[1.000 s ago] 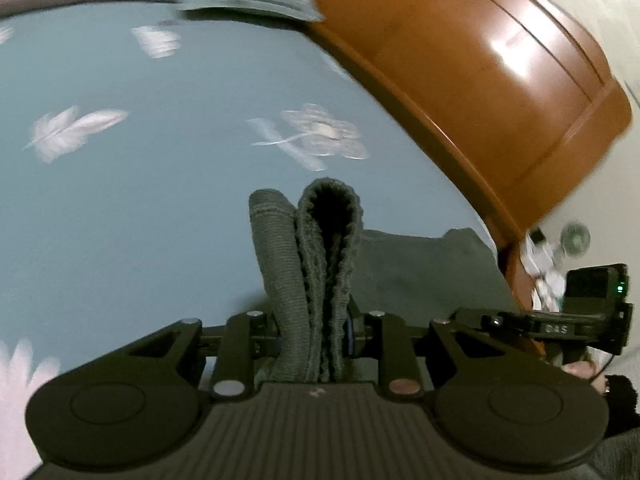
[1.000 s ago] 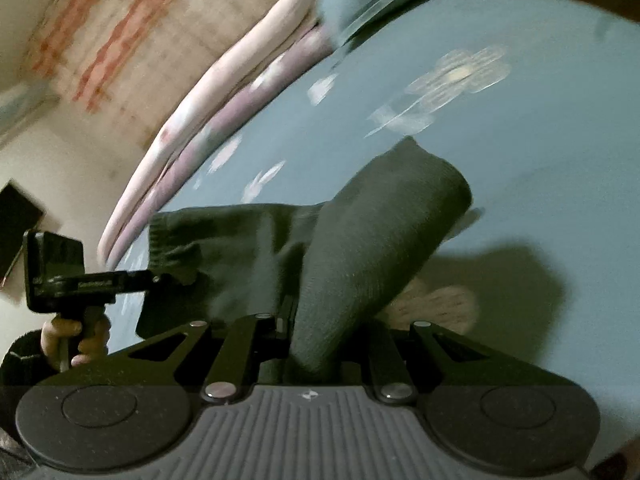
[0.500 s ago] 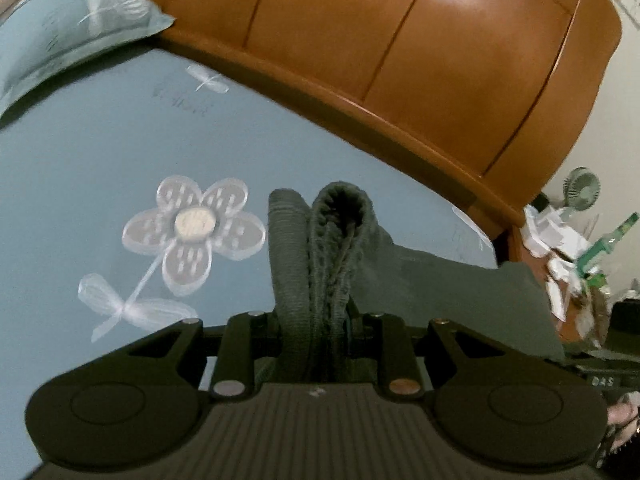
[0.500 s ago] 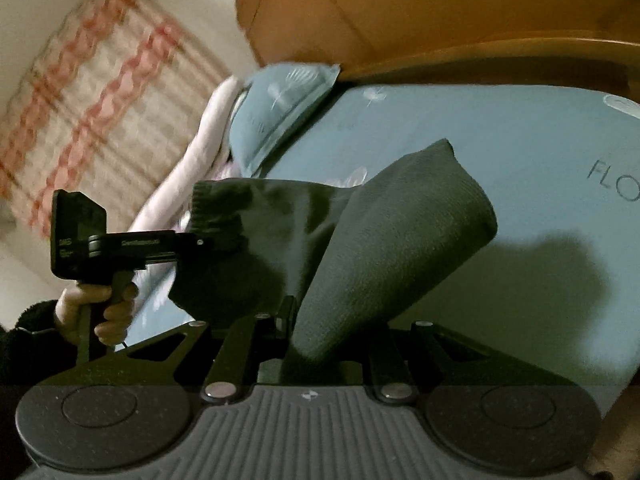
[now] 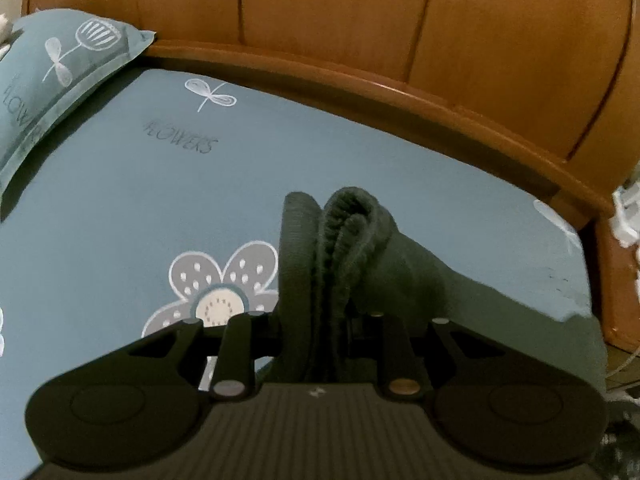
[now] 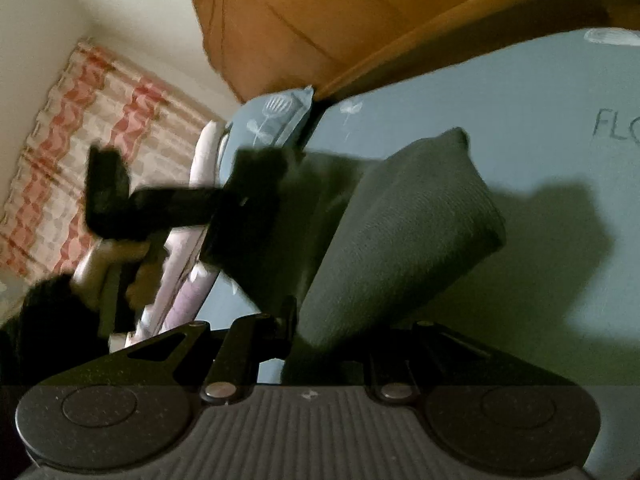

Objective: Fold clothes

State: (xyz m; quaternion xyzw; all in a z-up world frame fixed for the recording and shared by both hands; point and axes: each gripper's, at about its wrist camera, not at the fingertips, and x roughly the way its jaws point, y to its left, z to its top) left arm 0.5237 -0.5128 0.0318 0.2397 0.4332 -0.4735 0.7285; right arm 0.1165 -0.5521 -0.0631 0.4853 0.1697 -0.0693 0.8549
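Note:
A dark green knit sweater [image 5: 472, 312] hangs stretched between both grippers above a blue flowered bedsheet [image 5: 120, 220]. My left gripper [image 5: 320, 332] is shut on a bunched ribbed edge of the sweater, which stands up between its jaws. My right gripper [image 6: 328, 332] is shut on another thick fold of the same sweater [image 6: 400, 232]. In the right wrist view the left gripper [image 6: 224, 200] shows as a dark blur at the left, held by a hand [image 6: 100, 272], with the sweater spanning across to it.
A wooden headboard [image 5: 400, 40] curves across the back. A blue flowered pillow [image 5: 52, 80] lies at the far left, next to pink bedding [image 6: 188, 264]. A striped curtain [image 6: 80, 152] hangs beyond the bed. White clutter [image 5: 628, 216] sits past the bed's right edge.
Both grippers have swung toward the headboard while holding the sweater lifted. The headboard now fills the top of both views, and the left hand is blurred with motion.

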